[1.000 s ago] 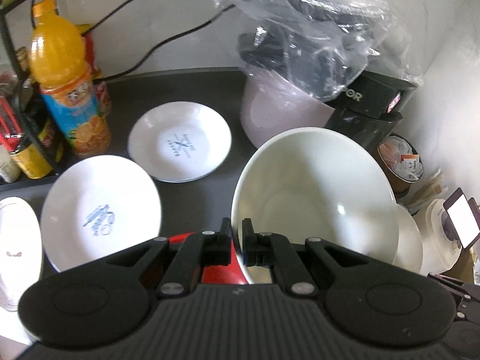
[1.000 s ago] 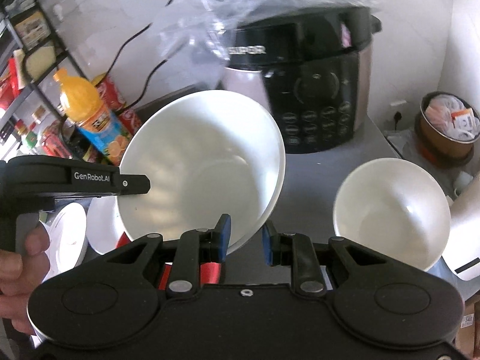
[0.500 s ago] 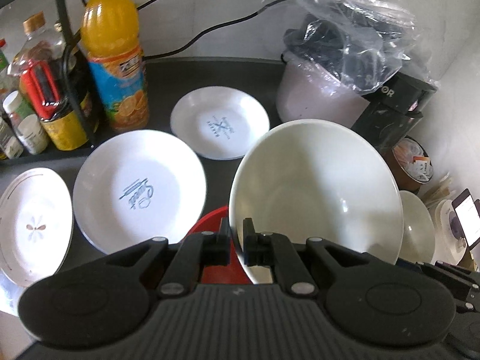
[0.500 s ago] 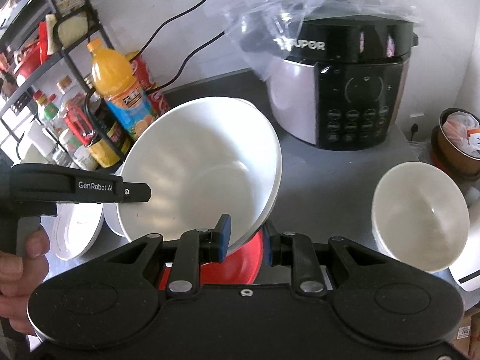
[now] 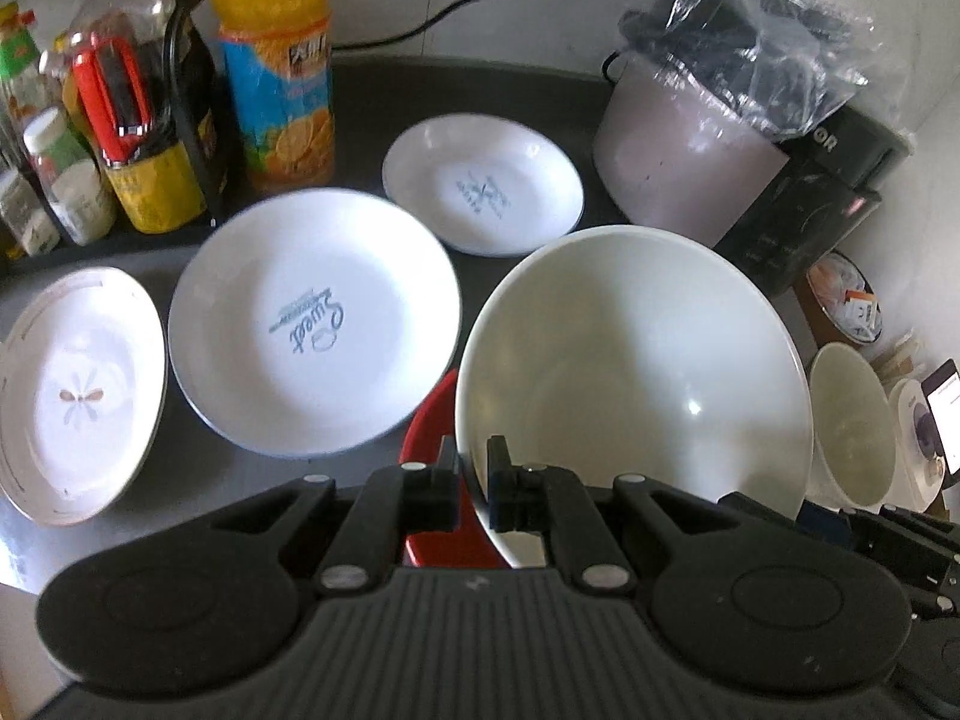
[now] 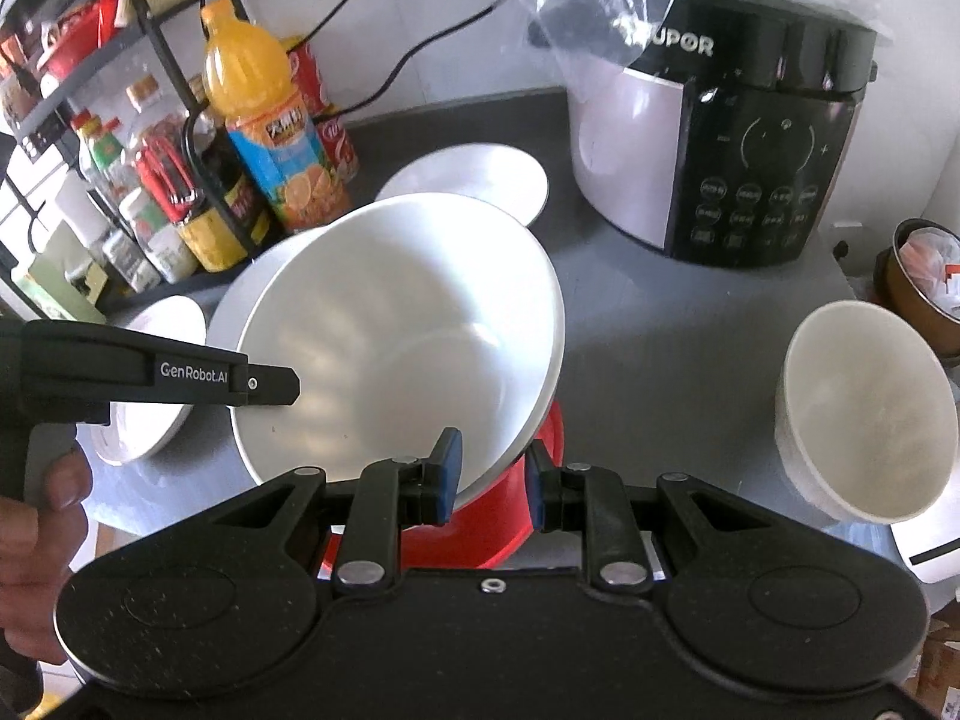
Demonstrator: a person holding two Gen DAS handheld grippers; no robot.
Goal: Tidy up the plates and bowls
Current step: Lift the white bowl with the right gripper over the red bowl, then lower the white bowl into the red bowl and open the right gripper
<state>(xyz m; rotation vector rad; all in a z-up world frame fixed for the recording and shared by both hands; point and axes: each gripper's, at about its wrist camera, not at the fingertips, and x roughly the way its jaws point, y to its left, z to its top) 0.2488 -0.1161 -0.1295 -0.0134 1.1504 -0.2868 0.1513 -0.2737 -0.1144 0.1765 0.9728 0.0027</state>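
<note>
My left gripper [image 5: 473,480] is shut on the near rim of a large white bowl [image 5: 630,372] and holds it tilted above a red bowl [image 5: 432,438]. In the right wrist view the same white bowl [image 6: 396,348] looks like two nested bowls, and my right gripper [image 6: 489,480] is open with the rim between its fingers, not clamped. The left gripper [image 6: 264,381] shows there at the bowl's left rim. Three white plates [image 5: 312,324] [image 5: 483,186] [image 5: 78,390] lie on the dark counter. A smaller white bowl [image 6: 864,414] stands to the right.
A rice cooker [image 6: 720,138] under a plastic bag stands at the back right. An orange juice bottle [image 5: 276,60] and a black rack with condiment bottles [image 5: 108,138] stand at the back left. A brown tub [image 6: 924,276] with packets sits at the far right.
Both grippers have pulled back and up with the white bowl. More of the counter, the third plate and the rack have come into view. The grips look unchanged.
</note>
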